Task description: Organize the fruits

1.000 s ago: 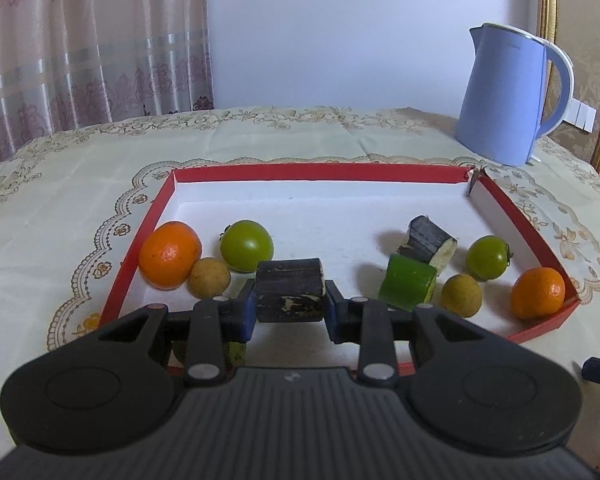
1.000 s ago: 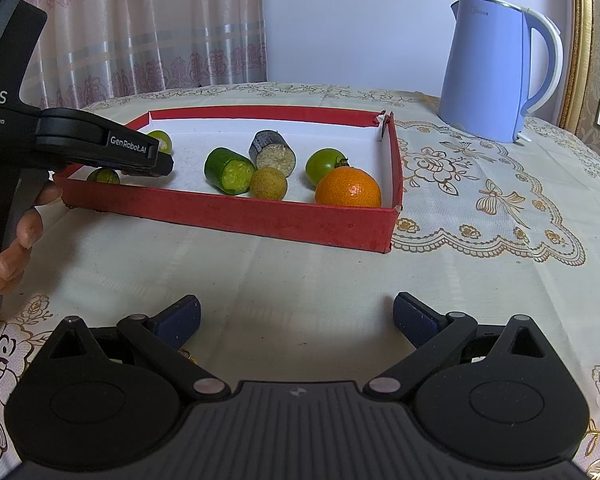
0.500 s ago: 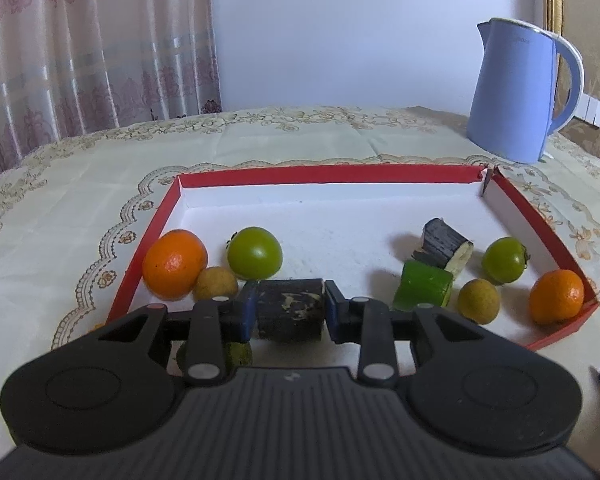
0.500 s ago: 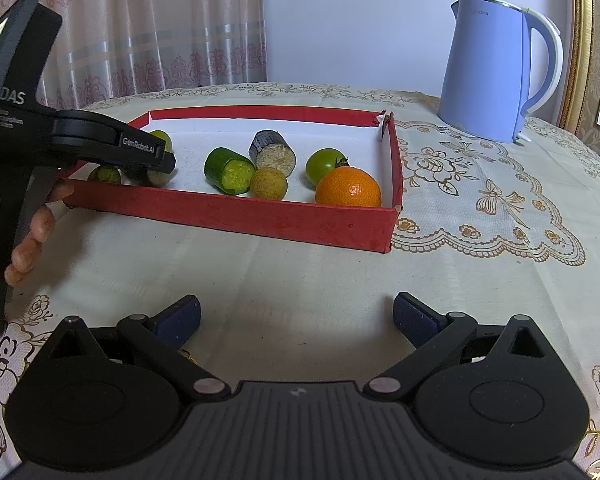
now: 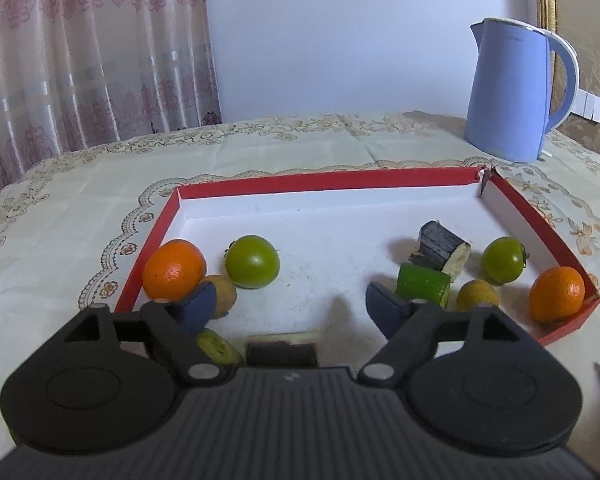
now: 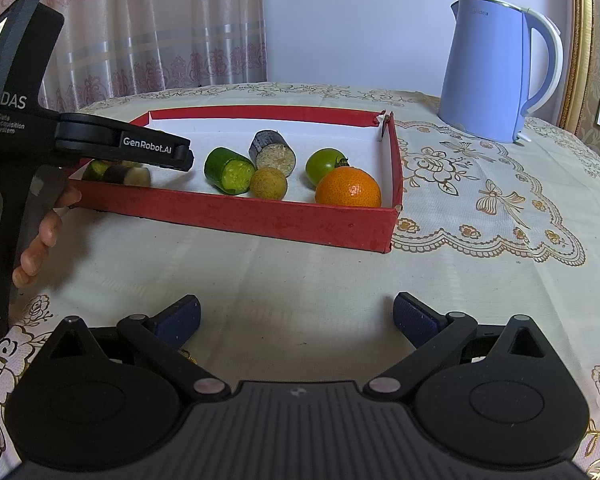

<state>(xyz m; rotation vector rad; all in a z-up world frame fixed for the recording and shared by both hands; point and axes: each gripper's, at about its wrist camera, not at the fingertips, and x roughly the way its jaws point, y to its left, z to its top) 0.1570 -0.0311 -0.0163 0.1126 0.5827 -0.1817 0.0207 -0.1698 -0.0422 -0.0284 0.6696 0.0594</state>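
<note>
A red-rimmed white tray (image 5: 320, 180) holds two groups of produce. On the left lie an orange (image 5: 174, 269), a green tomato (image 5: 252, 261), a small yellow fruit (image 5: 222, 290) and a cucumber piece (image 5: 216, 346). On the right are an eggplant piece (image 5: 442, 245), a cucumber piece (image 5: 422, 282), a green tomato (image 5: 502, 259), a yellow fruit (image 5: 478, 294) and an orange (image 5: 556, 294). My left gripper (image 5: 290, 304) hangs over the tray's near edge, jaws opening; a dark eggplant chunk (image 5: 282, 350) lies free below them. My right gripper (image 6: 297, 314) stands open and empty above the tablecloth.
A blue kettle (image 6: 496, 68) stands on the table behind the tray's far right corner. A hand (image 6: 40, 236) holds the left gripper's handle at the tray's (image 6: 236, 212) left end. Curtains hang behind the table, and a gold frame borders the right.
The left jaws have spread apart and let go of the dark eggplant chunk, which now rests on the tray floor beside the cucumber piece. The right gripper has not moved.
</note>
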